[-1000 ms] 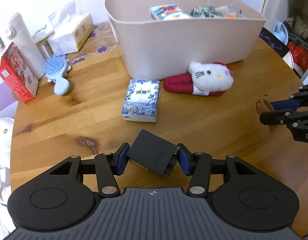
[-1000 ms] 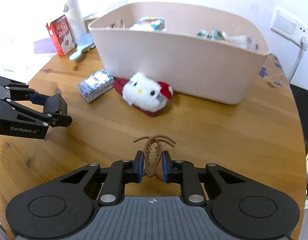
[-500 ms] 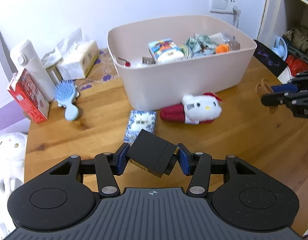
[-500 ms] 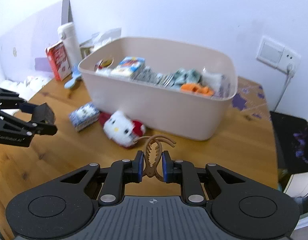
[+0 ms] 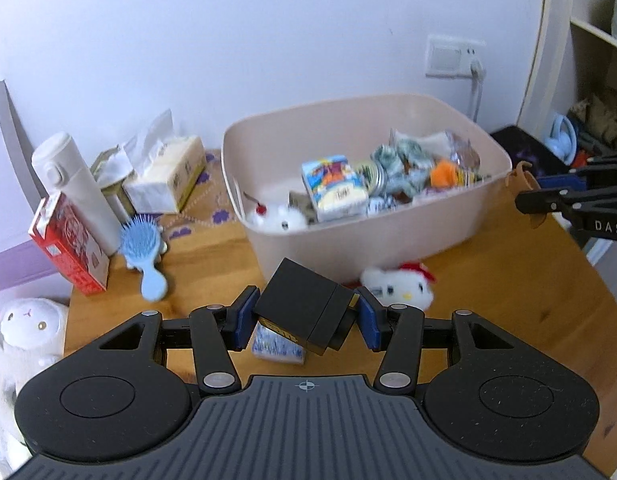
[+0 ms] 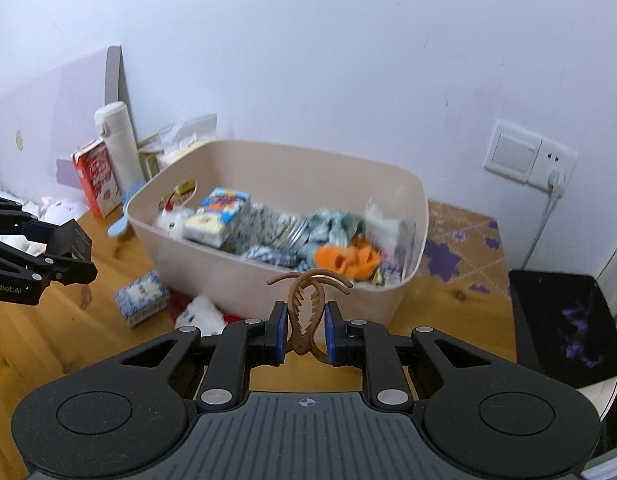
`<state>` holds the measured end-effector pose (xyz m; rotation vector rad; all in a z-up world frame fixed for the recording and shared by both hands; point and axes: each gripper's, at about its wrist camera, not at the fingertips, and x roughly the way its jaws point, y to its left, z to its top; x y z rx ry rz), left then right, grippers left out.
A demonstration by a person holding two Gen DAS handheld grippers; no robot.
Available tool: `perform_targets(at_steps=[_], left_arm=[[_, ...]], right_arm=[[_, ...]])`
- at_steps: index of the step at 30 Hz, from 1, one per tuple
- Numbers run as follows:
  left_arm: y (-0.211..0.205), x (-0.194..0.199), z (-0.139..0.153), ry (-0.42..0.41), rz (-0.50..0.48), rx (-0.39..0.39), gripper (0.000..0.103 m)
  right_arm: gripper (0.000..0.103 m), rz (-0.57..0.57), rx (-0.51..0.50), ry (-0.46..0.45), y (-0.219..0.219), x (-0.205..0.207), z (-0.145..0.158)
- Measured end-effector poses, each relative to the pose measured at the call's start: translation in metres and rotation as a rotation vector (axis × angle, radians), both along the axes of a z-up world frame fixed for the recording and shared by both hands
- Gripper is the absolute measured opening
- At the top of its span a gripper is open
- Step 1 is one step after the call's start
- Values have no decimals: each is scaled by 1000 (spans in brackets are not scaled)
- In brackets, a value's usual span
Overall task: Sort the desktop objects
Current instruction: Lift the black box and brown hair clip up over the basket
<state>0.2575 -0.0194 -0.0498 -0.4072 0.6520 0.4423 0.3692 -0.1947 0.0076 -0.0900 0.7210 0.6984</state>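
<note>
Both are loaded: left gripper [image 5: 306,320] clamps a tilted matte black box [image 5: 304,312], right gripper [image 6: 305,334] pinches a brown plastic claw hair clip [image 6: 306,312], the beige plastic bin [image 6: 388,300] just ahead of both.

A round wooden table [image 5: 508,288] stands against a plain white wall [image 6: 308,60]. A wall switch and socket [image 6: 528,156] sit at three o'clock; shelves [image 5: 600,80] stand there too.

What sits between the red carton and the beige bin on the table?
In the left wrist view, a blue hairbrush lies between the red carton and the beige bin, on bare wood.
</note>
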Motion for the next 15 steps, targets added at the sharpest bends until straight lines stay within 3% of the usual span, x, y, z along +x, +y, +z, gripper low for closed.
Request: perform_targets(at_steps=[15], left_arm=[[46, 28, 32, -67, 43, 68, 52]], right_arm=[[17, -37, 12, -69, 4, 34, 22]])
